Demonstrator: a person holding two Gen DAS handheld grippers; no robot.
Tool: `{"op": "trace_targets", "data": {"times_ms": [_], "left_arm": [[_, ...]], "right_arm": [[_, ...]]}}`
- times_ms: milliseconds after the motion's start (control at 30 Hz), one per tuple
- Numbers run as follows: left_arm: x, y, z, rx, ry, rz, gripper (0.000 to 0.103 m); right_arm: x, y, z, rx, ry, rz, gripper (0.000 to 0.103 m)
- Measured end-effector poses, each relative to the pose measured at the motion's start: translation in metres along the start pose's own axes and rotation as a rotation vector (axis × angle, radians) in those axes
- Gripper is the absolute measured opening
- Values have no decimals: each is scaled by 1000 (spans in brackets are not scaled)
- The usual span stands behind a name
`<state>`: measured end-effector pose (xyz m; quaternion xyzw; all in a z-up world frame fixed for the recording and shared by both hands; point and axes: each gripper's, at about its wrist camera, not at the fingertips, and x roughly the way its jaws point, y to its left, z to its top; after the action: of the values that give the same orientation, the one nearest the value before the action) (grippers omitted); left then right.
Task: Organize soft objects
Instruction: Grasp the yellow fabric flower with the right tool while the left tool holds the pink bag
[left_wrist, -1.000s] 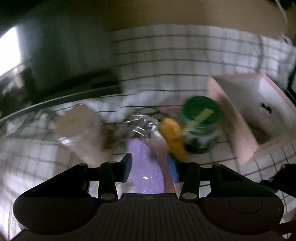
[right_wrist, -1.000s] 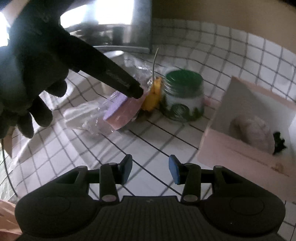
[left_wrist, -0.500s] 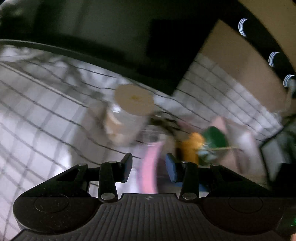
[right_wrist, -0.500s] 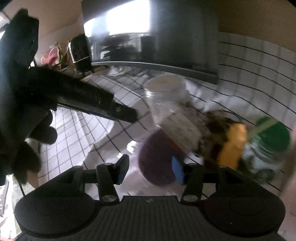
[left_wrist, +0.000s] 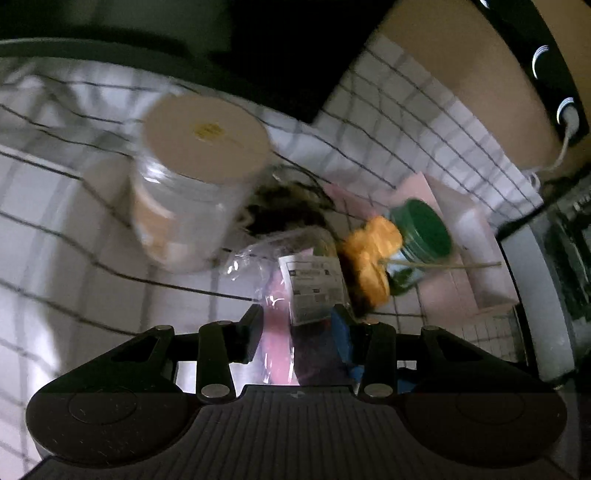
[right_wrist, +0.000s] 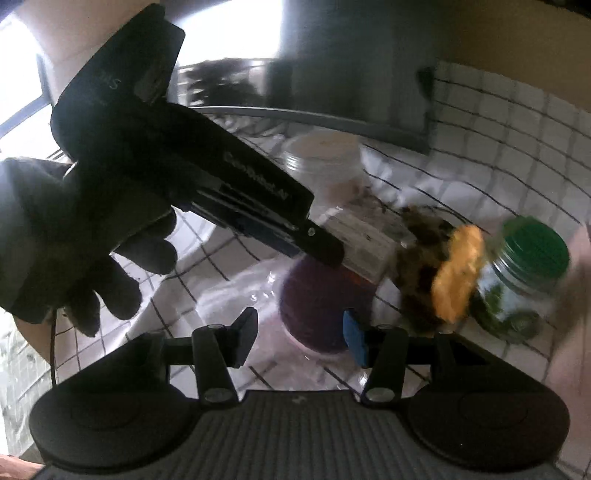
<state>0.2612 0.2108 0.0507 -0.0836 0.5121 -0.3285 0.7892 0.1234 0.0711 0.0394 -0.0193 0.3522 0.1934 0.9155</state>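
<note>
left gripper (left_wrist: 295, 326) clamped on the bagged pink-purple sponge (left_wrist: 280, 332), lifting it clear of the clutter | right gripper (right_wrist: 300, 334) spread, empty, poised under the sponge, likely to take it | jars (left_wrist: 192, 184), yellow toy (left_wrist: 373, 262) on checked cloth (left_wrist: 66, 236) behind

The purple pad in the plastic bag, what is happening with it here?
A person in dark gloves holds the left gripper, its jaws shut on the flat purple-and-pink pad in clear plastic wrap, lifted above the checked white cloth. The right gripper is open just in front of it, holding nothing. Behind stand a white-lidded clear jar and a green-lidded glass jar.
</note>
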Motion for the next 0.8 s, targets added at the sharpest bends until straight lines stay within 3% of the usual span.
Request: {"op": "trace_targets", "data": {"times_ms": [100, 233, 400, 533, 600, 667, 733, 800], "left_arm": [[15, -3, 0, 0, 26, 29, 52], [21, 8, 1, -86, 14, -7, 56], [25, 11, -1, -75, 20, -48, 58], [19, 1, -1, -40, 30, -55, 60], [6, -4, -1, -29, -8, -65, 60], [-10, -6, 0, -31, -50, -132, 60], [-21, -7, 1, -45, -73, -245, 60], [-20, -12, 2, -24, -76, -278, 60]], "right_arm": [[5, -3, -5, -10, 12, -30, 51], [4, -6, -4, -8, 3, -49, 52], [-8, -21, -11, 46, -25, -105, 52], [3, -32, -14, 70, 10, -98, 52], [2, -30, -12, 53, -1, -84, 55], [2, -30, -12, 38, -10, -85, 55], [3, -35, -13, 41, -4, -75, 55], [5, -40, -15, 48, 1, -55, 55]]}}
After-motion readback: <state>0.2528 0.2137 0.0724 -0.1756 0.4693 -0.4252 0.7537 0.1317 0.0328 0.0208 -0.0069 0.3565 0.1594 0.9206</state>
